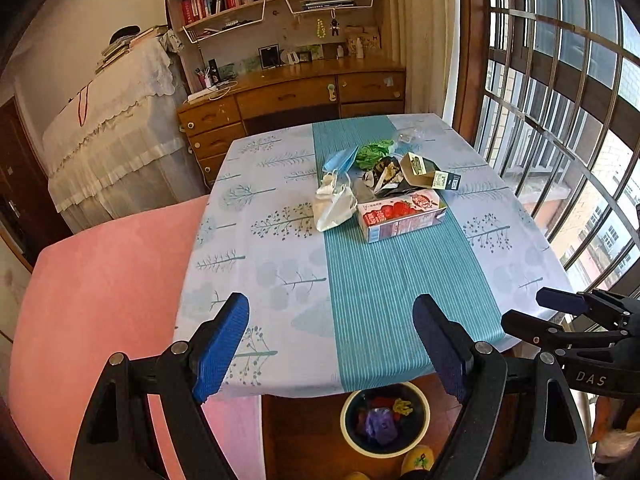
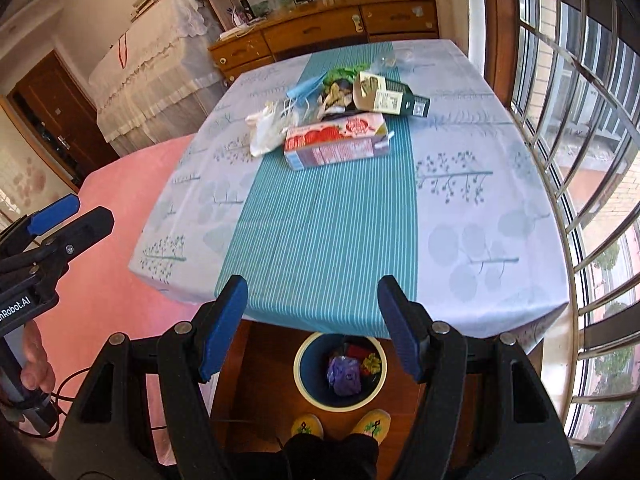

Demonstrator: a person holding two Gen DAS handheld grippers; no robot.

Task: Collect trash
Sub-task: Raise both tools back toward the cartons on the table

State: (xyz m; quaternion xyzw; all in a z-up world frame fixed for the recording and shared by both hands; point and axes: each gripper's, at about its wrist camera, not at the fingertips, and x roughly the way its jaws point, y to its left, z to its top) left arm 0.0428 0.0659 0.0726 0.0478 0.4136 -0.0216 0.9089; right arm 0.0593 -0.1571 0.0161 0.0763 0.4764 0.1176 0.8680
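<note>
Blue-padded jaws of left gripper (image 1: 334, 348) wide apart, empty; right gripper (image 2: 312, 328) likewise

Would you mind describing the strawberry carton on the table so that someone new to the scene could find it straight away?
Start at the table with the tree-print cloth and follow its teal striped runner to the heap of trash in the middle. The strawberry carton lies on its side at the heap's near edge, beside a crumpled white mask. It is the only pink box with red strawberries printed on it.
</note>
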